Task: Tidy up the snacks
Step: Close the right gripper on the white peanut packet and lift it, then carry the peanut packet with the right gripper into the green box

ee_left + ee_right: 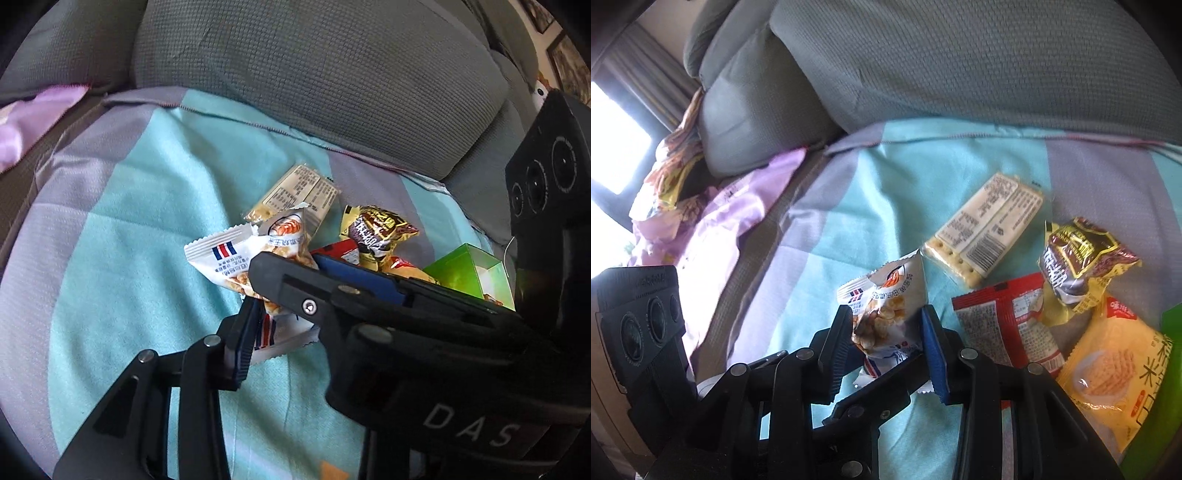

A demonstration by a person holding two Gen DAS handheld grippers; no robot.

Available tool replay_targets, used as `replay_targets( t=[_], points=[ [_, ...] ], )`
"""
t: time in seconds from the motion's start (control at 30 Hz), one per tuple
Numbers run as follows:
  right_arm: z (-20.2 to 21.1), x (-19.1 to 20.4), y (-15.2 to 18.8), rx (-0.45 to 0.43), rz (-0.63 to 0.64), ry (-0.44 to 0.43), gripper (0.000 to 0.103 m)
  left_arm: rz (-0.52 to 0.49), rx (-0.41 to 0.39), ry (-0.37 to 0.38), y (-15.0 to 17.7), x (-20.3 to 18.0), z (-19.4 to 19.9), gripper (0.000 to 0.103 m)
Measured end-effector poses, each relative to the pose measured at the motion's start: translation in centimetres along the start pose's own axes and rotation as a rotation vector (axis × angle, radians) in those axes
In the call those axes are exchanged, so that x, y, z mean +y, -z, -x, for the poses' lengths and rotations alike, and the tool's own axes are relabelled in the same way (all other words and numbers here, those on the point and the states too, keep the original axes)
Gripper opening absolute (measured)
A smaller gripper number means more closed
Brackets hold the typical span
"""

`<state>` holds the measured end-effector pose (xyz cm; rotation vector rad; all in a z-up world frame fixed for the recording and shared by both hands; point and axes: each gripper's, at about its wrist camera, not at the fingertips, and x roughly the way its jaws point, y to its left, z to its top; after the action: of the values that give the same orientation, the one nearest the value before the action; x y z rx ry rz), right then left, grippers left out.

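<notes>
Both the left gripper (255, 306) and right gripper (886, 332) pinch the white peanut packet (882, 317) above the teal blanket (886, 177). The right gripper blocks the left view; only the right view fully shows the cracker pack (986, 236), red sachet (1004, 325) and yellow packet (1108, 384)

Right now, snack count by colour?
White pack: 1 (a second may hide under it)
Clear cracker pack: 1
Red pack: 1
Yellow-brown pack: 1
Orange pack: 1
Green box: 1
Total: 6
</notes>
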<state>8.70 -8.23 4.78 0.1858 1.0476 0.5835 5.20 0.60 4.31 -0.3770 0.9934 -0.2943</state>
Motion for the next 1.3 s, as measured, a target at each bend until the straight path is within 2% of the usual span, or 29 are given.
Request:
replay_targets(
  t=[0.37,0.6,0.93,1.3],
  points=[
    [4.7,1.0,1.4,-0.142,0.016,0.033,0.041,-0.086,-0.098,0.061,0.6,-3.1,2.8,0.036],
    [7.4,1.3,2.2,-0.204,0.023,0.069,0.041,-0.125,-0.129,0.098,1.1,-5.0,3.9,0.036],
    [9.8,0.1,4.3,-0.254,-0.019,0.121,0.041,-0.215,-0.095,0.147,2.1,-7.8,3.8,0.036],
    [11.8,-1.2,5.8,-0.287,-0.062,0.149,0.041,-0.247,-0.088,0.176,2.8,-9.8,3.7,0.036]
  ],
)
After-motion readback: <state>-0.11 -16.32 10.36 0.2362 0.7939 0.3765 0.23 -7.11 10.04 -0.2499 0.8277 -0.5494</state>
